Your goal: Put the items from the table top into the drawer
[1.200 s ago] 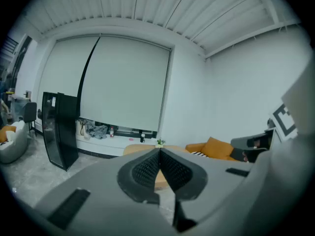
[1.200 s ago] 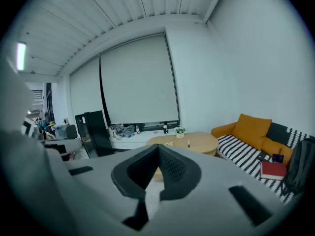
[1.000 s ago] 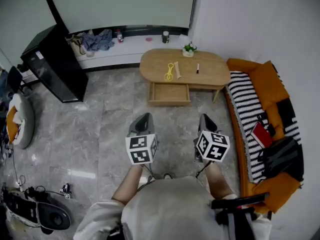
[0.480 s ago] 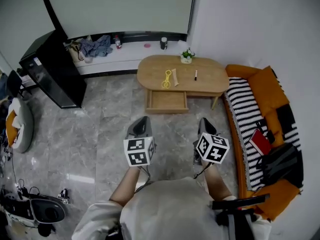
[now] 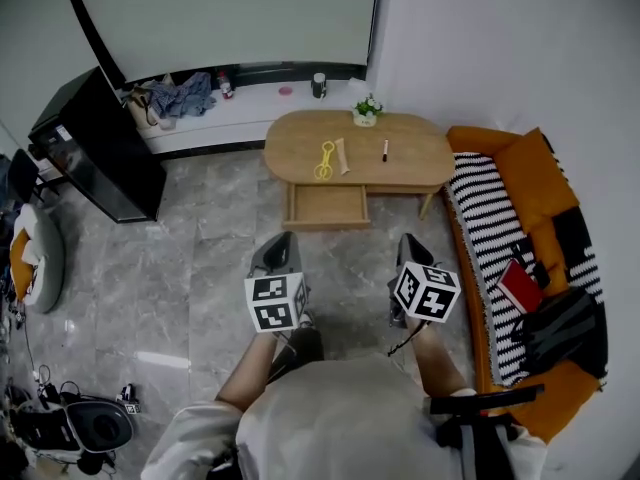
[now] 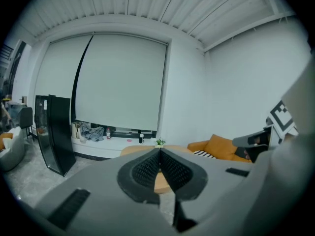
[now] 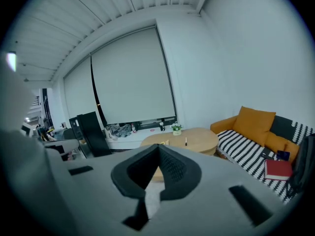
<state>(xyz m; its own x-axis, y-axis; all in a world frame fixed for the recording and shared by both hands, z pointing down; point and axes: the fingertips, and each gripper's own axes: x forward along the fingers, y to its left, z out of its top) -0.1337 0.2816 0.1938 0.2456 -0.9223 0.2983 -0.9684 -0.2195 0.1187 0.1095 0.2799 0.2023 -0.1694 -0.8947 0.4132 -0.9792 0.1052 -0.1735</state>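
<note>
Both pressed together w/ nothing btwn, left gripper [image 5: 287, 238] & right gripper [image 5: 408, 240] aim at the counter [image 5: 410, 163] from well back, prob. approaching, as yellow item [image 5: 325, 159], stick [image 5: 342, 156] & pen [image 5: 384, 149] lie on top above the open drawer [image 5: 327, 207].

one table [image 5: 410, 158], one drawer [image 5: 327, 206], one pen [image 5: 384, 149], one yellow item [image 5: 324, 160], one potted plant [image 5: 366, 111]

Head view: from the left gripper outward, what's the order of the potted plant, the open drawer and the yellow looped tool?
From the left gripper:
1. Open drawer, below the tabletop.
2. Yellow looped tool, left on the tabletop.
3. Potted plant, at the tabletop's far edge.
</note>
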